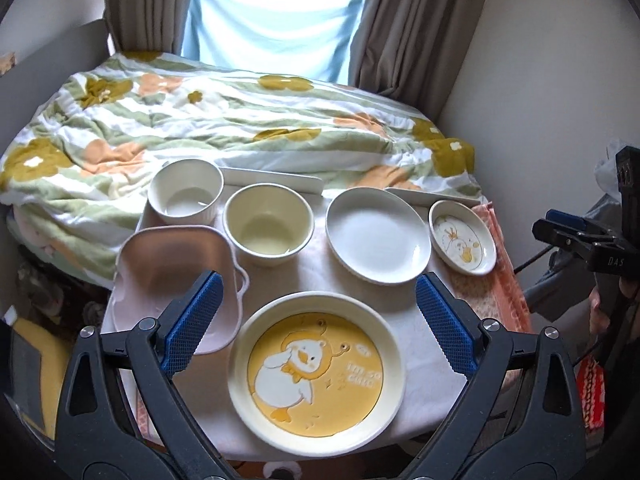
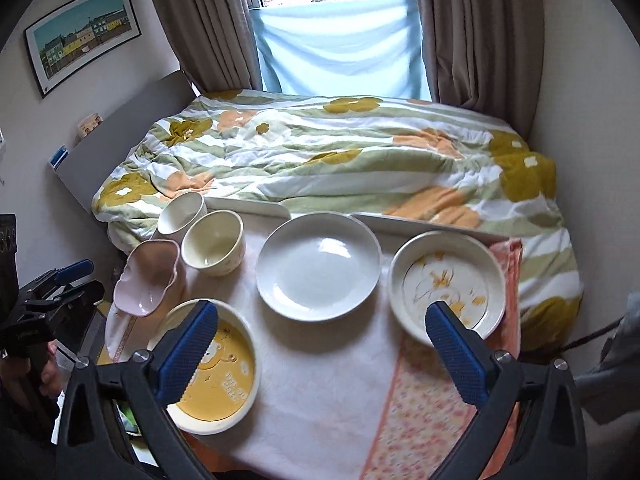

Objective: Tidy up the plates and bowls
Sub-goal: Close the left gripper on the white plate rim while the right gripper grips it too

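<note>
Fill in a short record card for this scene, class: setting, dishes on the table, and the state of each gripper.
setting: small table with a pale cloth, set against a bed with a flowered quilt
plates: yellow duck plate; plain white plate; small duck dish
bowls: white ribbed bowl; cream bowl; pink bowl
stacking: none, every dish stands alone
left gripper: open, empty
right gripper: open, empty

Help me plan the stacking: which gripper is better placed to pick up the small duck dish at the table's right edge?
Right. The right gripper hangs open with one finger already over the small duck dish. The left gripper is open above the yellow duck plate, further away.
</note>
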